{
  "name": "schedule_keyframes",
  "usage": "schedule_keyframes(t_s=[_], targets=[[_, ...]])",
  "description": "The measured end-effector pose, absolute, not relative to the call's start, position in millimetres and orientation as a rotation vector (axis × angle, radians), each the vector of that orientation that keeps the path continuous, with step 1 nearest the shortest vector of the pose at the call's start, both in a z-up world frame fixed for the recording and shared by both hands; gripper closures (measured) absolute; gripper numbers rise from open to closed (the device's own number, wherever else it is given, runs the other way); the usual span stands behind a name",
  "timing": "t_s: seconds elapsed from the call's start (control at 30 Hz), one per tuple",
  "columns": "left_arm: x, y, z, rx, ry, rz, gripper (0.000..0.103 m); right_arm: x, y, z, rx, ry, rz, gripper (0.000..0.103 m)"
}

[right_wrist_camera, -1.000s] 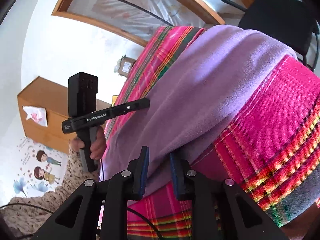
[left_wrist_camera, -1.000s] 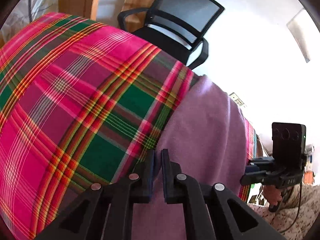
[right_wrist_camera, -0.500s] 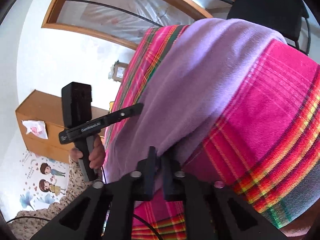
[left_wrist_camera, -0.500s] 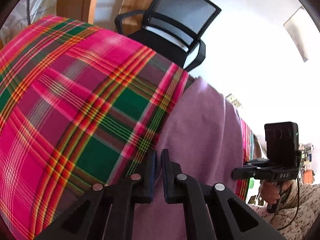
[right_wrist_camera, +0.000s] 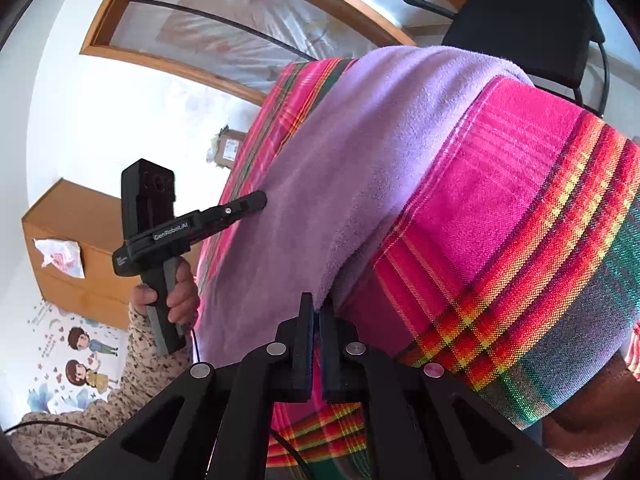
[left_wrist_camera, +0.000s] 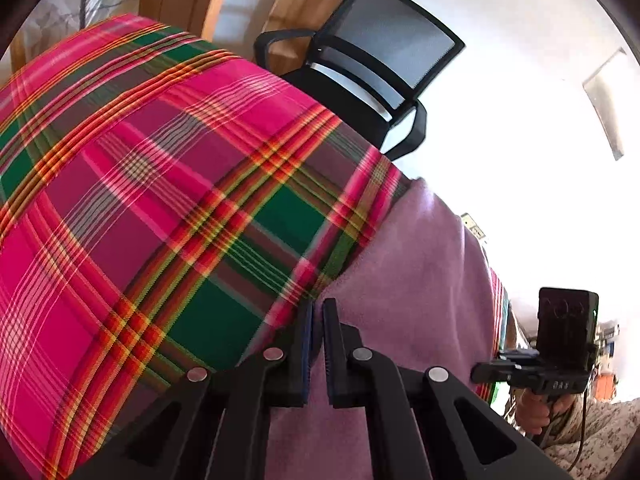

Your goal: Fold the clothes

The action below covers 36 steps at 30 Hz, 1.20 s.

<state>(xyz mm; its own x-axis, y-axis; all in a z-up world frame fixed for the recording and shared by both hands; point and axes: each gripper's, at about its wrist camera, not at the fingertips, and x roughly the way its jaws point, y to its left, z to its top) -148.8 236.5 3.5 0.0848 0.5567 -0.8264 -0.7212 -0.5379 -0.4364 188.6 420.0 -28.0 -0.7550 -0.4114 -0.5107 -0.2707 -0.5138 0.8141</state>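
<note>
Lilac towel (right_wrist_camera: 360, 184) pinched between both tongs

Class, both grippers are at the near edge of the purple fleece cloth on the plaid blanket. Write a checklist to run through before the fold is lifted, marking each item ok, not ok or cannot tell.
1. Left gripper shut on the purple fleece cloth: ok; its jaws just closed on the edge.
2. Right gripper shut on the cloth's other near corner: ok; also just closed.
3. Only fleece pinched, not the pink and green plaid blanket beneath: cannot tell.
4. Fleece lying smooth, without bunching: ok.
5. Far edge of the fleece free to move: cannot tell; hidden.
6. Black mesh office chair clear of the cloth: ok.
</note>
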Motion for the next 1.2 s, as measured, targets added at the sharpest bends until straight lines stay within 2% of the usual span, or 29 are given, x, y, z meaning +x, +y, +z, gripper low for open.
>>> schedule_keyframes(t_s=[0.13, 0.2, 0.37, 0.53, 0.73, 0.83, 1.03, 1.2], targets=[[-156, 235, 4, -1.384, 0.130, 1.654, 0.100, 192, 419, -25, 1.065, -1.500, -2.445, 0.101], [-153, 239, 1, -1.383, 0.161, 1.665, 0.100, 193, 418, -26, 1.070, -1.499, -2.447, 0.101], [-154, 238, -1, -1.399, 0.132, 1.681, 0.100, 190, 409, -18, 1.121, -1.378, -2.528, 0.101], [-156, 235, -3, -1.435, 0.086, 1.689, 0.098, 191, 407, -19, 1.125, -1.394, -2.526, 0.101], [-155, 215, 12, -1.431, 0.067, 1.781, 0.096, 191, 400, -9, 1.193, -1.283, -2.610, 0.095], [-154, 196, 20, -1.438, 0.033, 1.831, 0.095, 198, 400, -1, 1.229, -1.211, -2.696, 0.090], [-113, 168, 30, -1.409, 0.027, 1.801, 0.094, 194, 384, 24, 1.132, -0.968, -2.775, 0.090], [-71, 161, 19, -1.435, 0.037, 1.712, 0.094, 156, 371, 24, 1.202, -0.722, -2.762, 0.088]])
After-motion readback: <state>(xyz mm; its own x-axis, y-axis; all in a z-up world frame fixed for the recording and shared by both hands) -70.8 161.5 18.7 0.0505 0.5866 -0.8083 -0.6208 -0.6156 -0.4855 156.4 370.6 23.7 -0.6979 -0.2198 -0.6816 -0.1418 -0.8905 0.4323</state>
